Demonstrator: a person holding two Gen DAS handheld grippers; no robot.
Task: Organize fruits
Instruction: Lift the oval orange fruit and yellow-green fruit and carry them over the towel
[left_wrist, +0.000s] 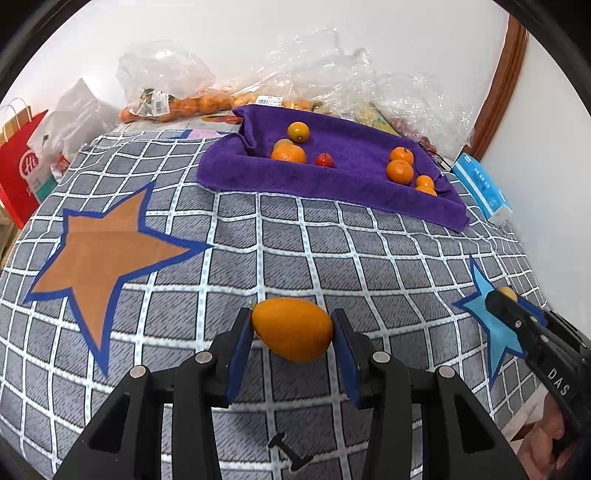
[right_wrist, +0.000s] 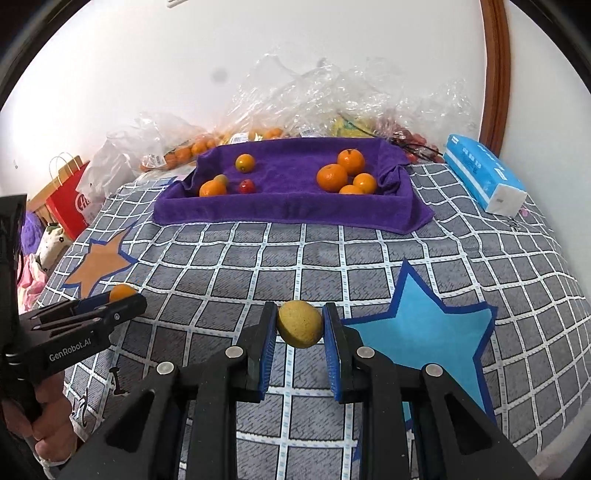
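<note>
Two fruits are held clear of the checked bedcover (left_wrist: 280, 236), apparently in transit to the far tray. At left, an elongated orange fruit (left_wrist: 292, 329) is clamped lengthwise between the partly closed jaws of the left gripper (left_wrist: 293, 332), near the orange star (left_wrist: 107, 251). At right, a small yellow fruit (right_wrist: 299, 324) is pinched by the narrowly closed right gripper (right_wrist: 300, 325), beside the blue star (right_wrist: 421, 328). At far centre, the purple towel-lined tray (right_wrist: 288, 216) is seen with mixed fruit (right_wrist: 245, 163) grouped left and mandarins (right_wrist: 331, 178) grouped right, suggesting sorting by kind.
</note>
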